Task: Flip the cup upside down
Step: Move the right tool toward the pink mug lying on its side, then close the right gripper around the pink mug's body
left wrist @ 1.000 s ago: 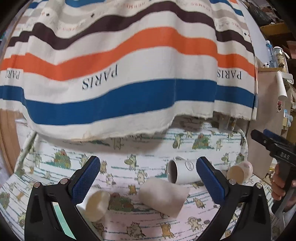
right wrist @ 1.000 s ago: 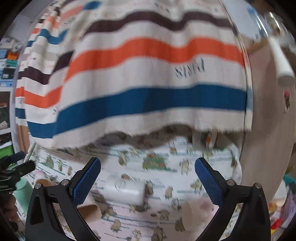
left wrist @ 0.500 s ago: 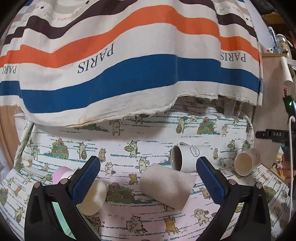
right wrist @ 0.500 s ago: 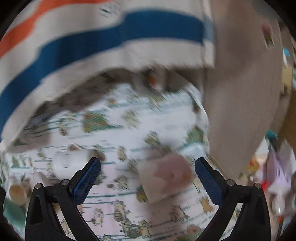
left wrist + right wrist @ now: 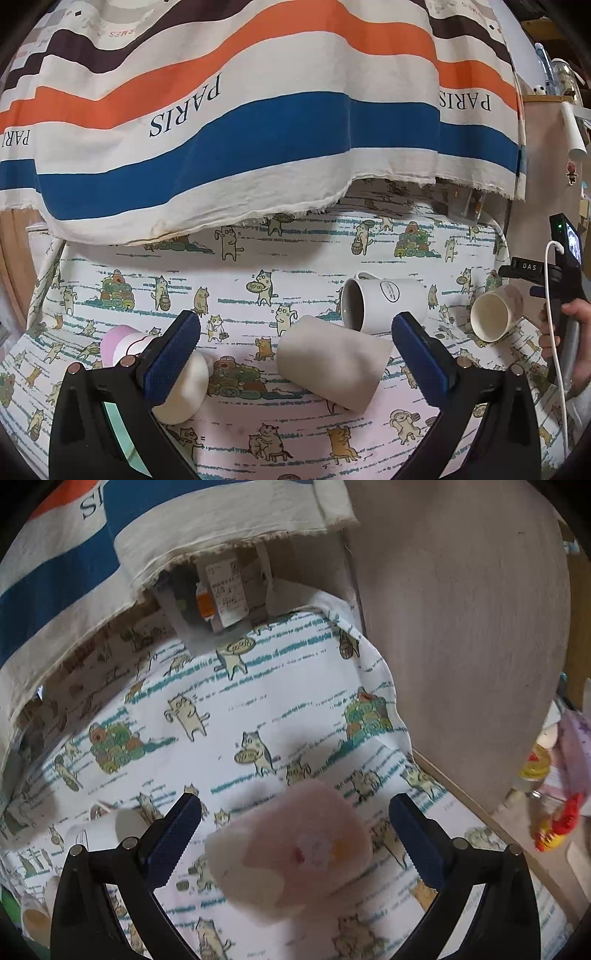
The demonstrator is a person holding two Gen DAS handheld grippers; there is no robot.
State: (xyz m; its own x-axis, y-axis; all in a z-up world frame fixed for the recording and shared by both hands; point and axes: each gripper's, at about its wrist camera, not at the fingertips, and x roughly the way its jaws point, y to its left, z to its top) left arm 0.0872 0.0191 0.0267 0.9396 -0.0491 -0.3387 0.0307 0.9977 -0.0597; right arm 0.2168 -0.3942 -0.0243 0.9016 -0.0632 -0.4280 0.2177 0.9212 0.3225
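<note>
Several cups lie on their sides on a cat-print tablecloth (image 5: 258, 258). In the left wrist view a beige cup (image 5: 332, 367) lies between the fingers of my open left gripper (image 5: 295, 354), with a white mug (image 5: 384, 304) just behind it. A cream cup (image 5: 184, 391) lies behind the left finger. A pinkish cup (image 5: 496, 312) lies at the right, mouth toward the camera. In the right wrist view my open right gripper (image 5: 295, 838) hovers over that pink cup (image 5: 291, 853), which lies on its side between the fingers, untouched.
A striped "PARIS" cloth (image 5: 258, 110) hangs over the back of the table. A pink-and-white cup (image 5: 118, 341) stands at the left. A wooden panel (image 5: 461, 627) rises along the table's right edge. Clutter (image 5: 554, 775) sits beyond it. The right gripper's body (image 5: 561, 280) shows at the left view's right edge.
The right gripper swung right and down, bringing the pink cup between its fingers. The left gripper tilted down slightly, showing more tabletop. No cup has moved.
</note>
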